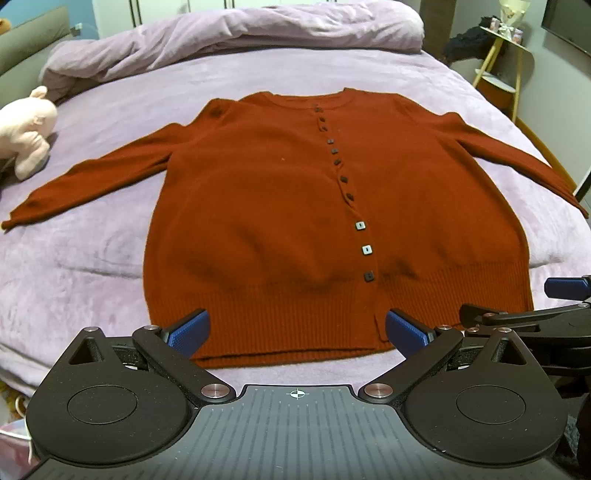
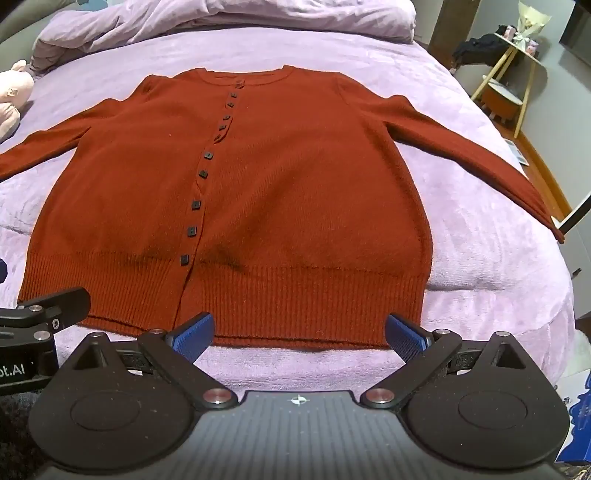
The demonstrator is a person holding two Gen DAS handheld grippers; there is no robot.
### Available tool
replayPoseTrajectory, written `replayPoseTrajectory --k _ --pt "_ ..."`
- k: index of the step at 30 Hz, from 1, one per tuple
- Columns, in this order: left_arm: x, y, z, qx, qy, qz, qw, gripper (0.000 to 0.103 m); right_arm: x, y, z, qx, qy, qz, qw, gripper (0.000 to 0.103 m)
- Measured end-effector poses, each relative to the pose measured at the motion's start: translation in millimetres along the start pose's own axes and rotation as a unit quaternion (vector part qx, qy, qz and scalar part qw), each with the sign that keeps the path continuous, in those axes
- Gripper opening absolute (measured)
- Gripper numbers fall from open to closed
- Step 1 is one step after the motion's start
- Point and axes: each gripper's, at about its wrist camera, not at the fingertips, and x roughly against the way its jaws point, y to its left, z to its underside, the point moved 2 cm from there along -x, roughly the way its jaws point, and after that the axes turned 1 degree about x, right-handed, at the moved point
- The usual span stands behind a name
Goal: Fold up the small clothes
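One rust-red cardigan lies flat, buttoned, sleeves spread, on the lilac bed cover. Beyond its collar: bunched duvet; beside its sleeve, a pink plush toy. Left gripper and right gripper gape wide, empty, near its hem.

The cardigan's left cuff ran off the left edge of the right wrist view, and its hem lay partly behind the left gripper's blue pads in the left wrist view. The pink plush toy was cut by the frame's left edge in both views. The right gripper showed only in part at the left view's right edge. Items on the yellow side table were too small to make out.
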Motion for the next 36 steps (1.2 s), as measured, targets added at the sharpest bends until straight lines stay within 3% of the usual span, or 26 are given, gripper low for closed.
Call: replayPoseTrajectory --k 36 --pt "4.7 -2.0 -1.3 0.0 0.0 -0.004 1.0 0.103 7.9 -2.0 -3.1 -0.001 -0.013 0.005 1.0 0.099"
